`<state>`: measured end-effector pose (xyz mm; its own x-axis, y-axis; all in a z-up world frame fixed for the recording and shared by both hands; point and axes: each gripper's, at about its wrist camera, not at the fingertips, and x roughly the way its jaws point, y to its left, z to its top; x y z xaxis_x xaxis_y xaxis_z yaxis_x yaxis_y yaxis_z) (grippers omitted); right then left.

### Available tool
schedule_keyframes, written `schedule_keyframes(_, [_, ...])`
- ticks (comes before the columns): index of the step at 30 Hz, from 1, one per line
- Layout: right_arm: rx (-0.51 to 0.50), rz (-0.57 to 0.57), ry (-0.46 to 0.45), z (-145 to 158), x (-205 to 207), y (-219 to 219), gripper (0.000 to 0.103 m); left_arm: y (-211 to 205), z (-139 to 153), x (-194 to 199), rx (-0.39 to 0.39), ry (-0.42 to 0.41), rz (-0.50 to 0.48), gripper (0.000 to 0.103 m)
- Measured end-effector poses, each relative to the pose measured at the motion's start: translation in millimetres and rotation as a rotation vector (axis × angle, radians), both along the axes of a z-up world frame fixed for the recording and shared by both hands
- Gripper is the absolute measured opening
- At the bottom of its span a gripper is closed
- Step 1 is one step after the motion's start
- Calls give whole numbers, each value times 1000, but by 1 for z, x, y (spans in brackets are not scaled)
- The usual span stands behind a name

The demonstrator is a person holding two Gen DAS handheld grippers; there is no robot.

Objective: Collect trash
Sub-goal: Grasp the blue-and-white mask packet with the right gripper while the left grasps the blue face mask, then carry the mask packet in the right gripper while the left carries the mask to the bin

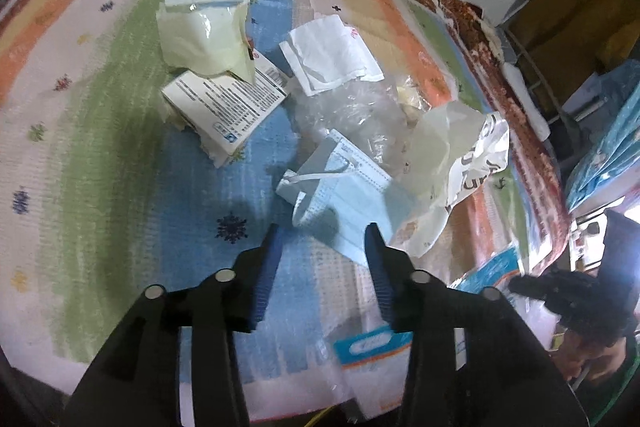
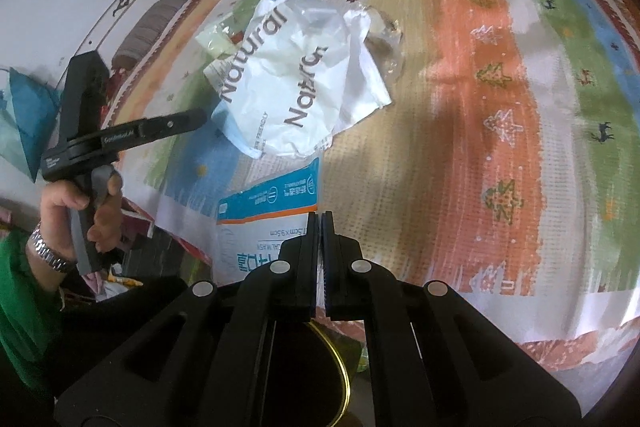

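Observation:
Trash lies on a striped cloth. In the left wrist view I see a blue face mask (image 1: 344, 195), a printed white box (image 1: 228, 103), a pale yellow pouch (image 1: 208, 35), a white napkin (image 1: 328, 55), clear plastic (image 1: 360, 115) and a crumpled "Natural" bag (image 1: 460, 155). My left gripper (image 1: 322, 231) is open, its fingertips just over the mask's near edge. My right gripper (image 2: 320, 217) is shut on the edge of a mask packet (image 2: 264, 227), which also shows in the left wrist view (image 1: 372, 347). The "Natural" bag (image 2: 296, 79) lies beyond it. The left gripper (image 2: 192, 119) shows there too.
The cloth (image 2: 480, 107) covers a raised surface with a red floral border (image 1: 520, 99). Shelves with blue packages (image 1: 608, 147) stand to the right in the left wrist view. A dark container with a yellow rim (image 2: 336, 367) sits below my right gripper.

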<state>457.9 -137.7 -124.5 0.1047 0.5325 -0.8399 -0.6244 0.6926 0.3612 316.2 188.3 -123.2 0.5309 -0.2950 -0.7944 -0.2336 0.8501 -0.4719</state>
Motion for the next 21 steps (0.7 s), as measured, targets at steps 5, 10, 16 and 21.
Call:
schedule_keyframes(5, [-17,18,16,-9,0,4,1,-5,-14,6,-62,-32,30,54])
schedule_keyframes(10, [-27,22,27,-16,4,4,1,-13,-31,6,-87,-28,83,50])
schedule_keyframes(16, [-34,28,32,-18,9,1,1,-33,-17,5,7,-101,53,7])
schedule_keyframes(21, [-27,27,17,-9,10,-2,1,-38,1,3,59,-89,39,2])
